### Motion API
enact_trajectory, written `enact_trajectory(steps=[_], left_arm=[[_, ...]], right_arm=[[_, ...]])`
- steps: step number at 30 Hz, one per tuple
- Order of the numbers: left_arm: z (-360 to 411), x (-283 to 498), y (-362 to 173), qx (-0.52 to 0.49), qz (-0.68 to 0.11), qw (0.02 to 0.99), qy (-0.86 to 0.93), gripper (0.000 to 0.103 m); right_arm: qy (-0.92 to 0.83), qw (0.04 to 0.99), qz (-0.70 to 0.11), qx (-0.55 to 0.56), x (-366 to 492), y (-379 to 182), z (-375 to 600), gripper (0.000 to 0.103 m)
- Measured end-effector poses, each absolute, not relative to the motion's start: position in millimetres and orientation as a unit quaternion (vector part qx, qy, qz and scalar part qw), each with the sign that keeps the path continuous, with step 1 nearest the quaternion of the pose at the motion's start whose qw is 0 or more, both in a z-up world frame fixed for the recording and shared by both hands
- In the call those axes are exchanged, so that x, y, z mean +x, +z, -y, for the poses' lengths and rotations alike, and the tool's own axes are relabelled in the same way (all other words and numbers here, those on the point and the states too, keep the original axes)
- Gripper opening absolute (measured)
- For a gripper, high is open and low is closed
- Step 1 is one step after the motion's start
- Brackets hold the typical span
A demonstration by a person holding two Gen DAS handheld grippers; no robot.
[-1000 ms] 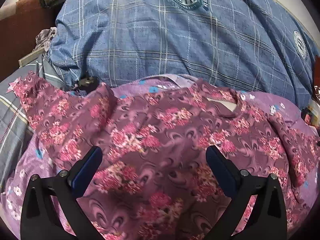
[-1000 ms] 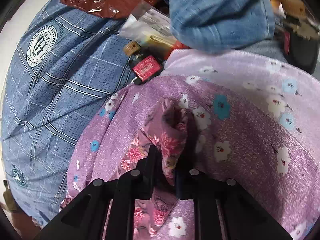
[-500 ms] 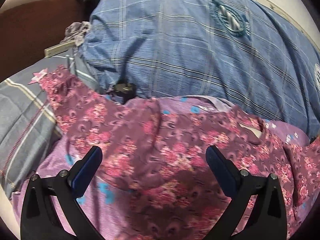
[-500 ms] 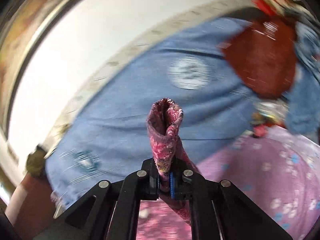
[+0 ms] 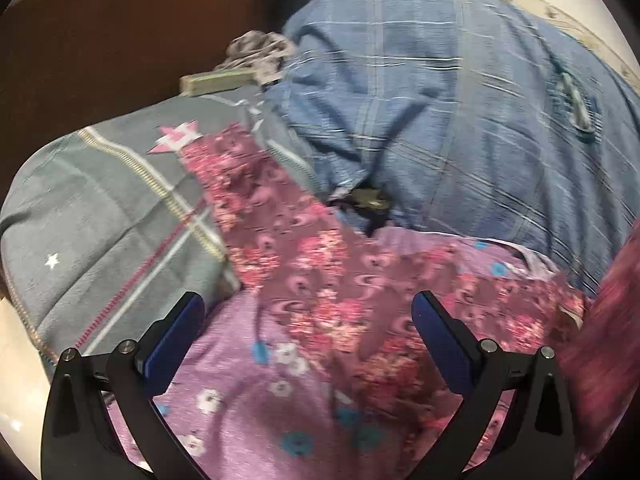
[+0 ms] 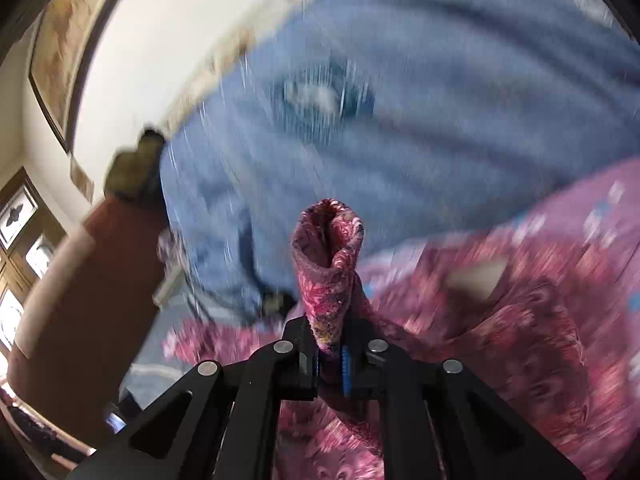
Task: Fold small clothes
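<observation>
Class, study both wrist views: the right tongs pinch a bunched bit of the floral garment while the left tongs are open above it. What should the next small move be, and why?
Probably carry the right tongs on across the floral garment and lay the pinched fold down flat. The fabric is lifted and trailing, while the left tongs hang open, gripping nothing.

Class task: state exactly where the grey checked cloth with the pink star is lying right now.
In the left wrist view the grey checked cloth lies at the left, beside the floral garment, in front of the brown furniture.
</observation>
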State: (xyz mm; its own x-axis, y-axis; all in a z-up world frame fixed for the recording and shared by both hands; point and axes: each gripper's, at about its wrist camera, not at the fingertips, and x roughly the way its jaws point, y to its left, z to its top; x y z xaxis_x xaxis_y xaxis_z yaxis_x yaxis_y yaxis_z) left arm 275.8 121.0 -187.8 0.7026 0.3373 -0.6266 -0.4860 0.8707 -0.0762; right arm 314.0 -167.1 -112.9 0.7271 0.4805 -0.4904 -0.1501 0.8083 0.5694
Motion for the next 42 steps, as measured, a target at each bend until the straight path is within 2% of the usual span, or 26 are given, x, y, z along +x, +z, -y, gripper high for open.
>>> enact_trajectory(steps=[1,2,3,5,6,9,14,16,17,20,23,27,30,31,33,37,42], left_arm=[[-125.7,276.4,-189.6,-0.122,-0.317,0.912,0.23,0.103],[-128.1,276.8,-190.8,-0.123,-0.319,0.91,0.232,0.103],[-130.4,277.2,-191.7,-0.122,-0.322,0.909,0.236,0.103],[-133.9,278.5,-192.9,-0.115,-0.325,0.905,0.248,0.103],[-135.7,278.7,-192.5,-0.111,-0.324,0.905,0.254,0.103],[-139.3,277.1,-190.3,-0.11,-0.316,0.905,0.264,0.103],[-131.2,277.7,-187.3,-0.113,-0.311,0.913,0.241,0.103],[-122.4,279.1,-186.1,-0.114,-0.31,0.919,0.217,0.103],[-117.9,279.5,-185.7,-0.115,-0.309,0.921,0.206,0.103],[-97.7,285.1,-187.4,-0.117,-0.319,0.929,0.148,0.103],[-72.7,293.4,-193.4,-0.1,-0.338,0.929,0.11,0.103],[-36.7,319.0,-223.9,-0.04,-0.412,0.906,0.089,0.103],[-14.5,338.2,-260.0,0.041,-0.475,0.871,0.122,0.103],[-12.4,338.7,-264.5,0.035,-0.477,0.871,0.113,0.103],[-11.5,336.0,-259.6,0.026,-0.474,0.873,0.115,0.103],[-21.9,304.8,-223.9,0.018,-0.408,0.905,0.12,0.103],[-88.1,269.8,-183.7,-0.05,-0.353,0.914,0.195,0.103]], right_arm=[[0.172,0.892,-0.337,0.245,316.1,-127.9,153.1,0.011],[0.163,0.893,-0.35,0.232,320.1,-142.7,137.8,0.019],[0.16,0.89,-0.377,0.201,327.2,-167.6,112.0,0.04],[0.168,0.883,-0.393,0.192,329.0,-180.3,104.8,0.067],[0.177,0.873,-0.415,0.185,332.4,-192.4,94.2,0.068],[0.226,0.845,-0.443,0.197,326.7,-207.2,86.1,0.068],[0.259,0.877,-0.348,0.208,295.8,-158.3,141.6,0.068],[0.246,0.884,-0.342,0.205,297.5,-153.0,150.3,0.066],[0.227,0.892,-0.338,0.197,293.2,-149.8,163.3,0.063],[0.169,0.905,-0.35,0.172,286.8,-154.6,201.0,0.039],[0.109,0.901,-0.376,0.185,284.3,-176.2,248.5,0.035],[0.046,0.891,-0.403,0.205,281.4,-207.2,292.8,0.034],[0.009,0.867,-0.454,0.203,290.3,-239.5,309.0,0.034],[0.007,0.855,-0.478,0.201,294.7,-250.7,312.0,0.034],[0.011,0.867,-0.466,0.177,292.5,-242.0,306.4,0.038],[0.066,0.876,-0.435,0.199,282.9,-224.0,295.6,0.038],[0.146,0.882,-0.405,0.191,264.1,-204.1,257.1,0.045]])
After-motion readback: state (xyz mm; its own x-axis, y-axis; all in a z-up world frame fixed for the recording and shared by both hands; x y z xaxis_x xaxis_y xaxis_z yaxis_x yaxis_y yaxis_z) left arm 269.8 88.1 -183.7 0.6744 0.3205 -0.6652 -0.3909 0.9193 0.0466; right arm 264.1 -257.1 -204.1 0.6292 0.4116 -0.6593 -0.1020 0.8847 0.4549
